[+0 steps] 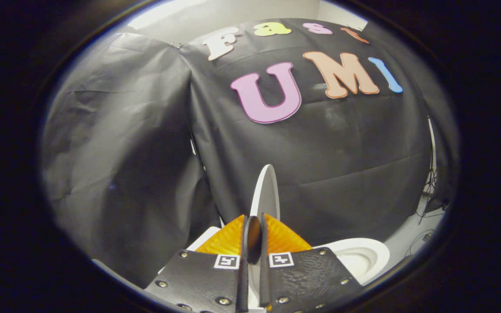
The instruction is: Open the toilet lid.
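Nearly closed, the jaws of the gripper [252,237] leave only a thin slot, and the white toilet lid [266,191] stands edge-on in that slot with a finger on each side. Both fingers appear to press on the lid's lower edge. The part of the lid between them is hidden, so the exact contact is hard to make out. The lid is raised close to upright, its rounded top rising beyond the fingertips against the black cloth wall [342,165].

The fingers point forward and slightly upward along the lid. The hand holding the tool is out of view.

To the right, below the fingers, part of the white toilet bowl [363,256] shows its rim and hollow, cut off by the right finger. A sliver of white shows left of the fingers; I cannot tell what it belongs to. Cables [426,204] trail over the pale floor at far right. Open room lies above and on both sides of the lid.
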Available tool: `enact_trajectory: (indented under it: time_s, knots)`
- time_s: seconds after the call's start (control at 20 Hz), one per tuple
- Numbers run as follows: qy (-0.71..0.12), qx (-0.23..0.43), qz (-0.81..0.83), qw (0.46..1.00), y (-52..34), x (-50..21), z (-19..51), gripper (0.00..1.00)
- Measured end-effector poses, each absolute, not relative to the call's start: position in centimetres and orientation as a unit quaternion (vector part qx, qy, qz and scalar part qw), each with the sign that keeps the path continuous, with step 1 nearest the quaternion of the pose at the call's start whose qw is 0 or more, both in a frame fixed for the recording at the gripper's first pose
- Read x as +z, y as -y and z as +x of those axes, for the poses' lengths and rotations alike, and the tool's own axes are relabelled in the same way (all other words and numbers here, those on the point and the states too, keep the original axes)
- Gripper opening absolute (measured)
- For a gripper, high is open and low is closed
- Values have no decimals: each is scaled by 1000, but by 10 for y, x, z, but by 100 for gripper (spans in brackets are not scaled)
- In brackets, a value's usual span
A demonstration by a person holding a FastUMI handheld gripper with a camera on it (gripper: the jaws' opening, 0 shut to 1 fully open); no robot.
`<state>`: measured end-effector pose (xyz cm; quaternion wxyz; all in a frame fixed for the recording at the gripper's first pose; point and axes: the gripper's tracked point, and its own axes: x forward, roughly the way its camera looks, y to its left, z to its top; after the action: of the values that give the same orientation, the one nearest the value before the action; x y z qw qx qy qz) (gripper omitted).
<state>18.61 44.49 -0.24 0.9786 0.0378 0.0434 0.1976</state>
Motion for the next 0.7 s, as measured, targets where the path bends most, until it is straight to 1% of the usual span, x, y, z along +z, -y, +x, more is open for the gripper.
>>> enact_trajectory:
  time_s: [0.7]
  knots:
    - [-48,251,8,967,-514,-12,168,10]
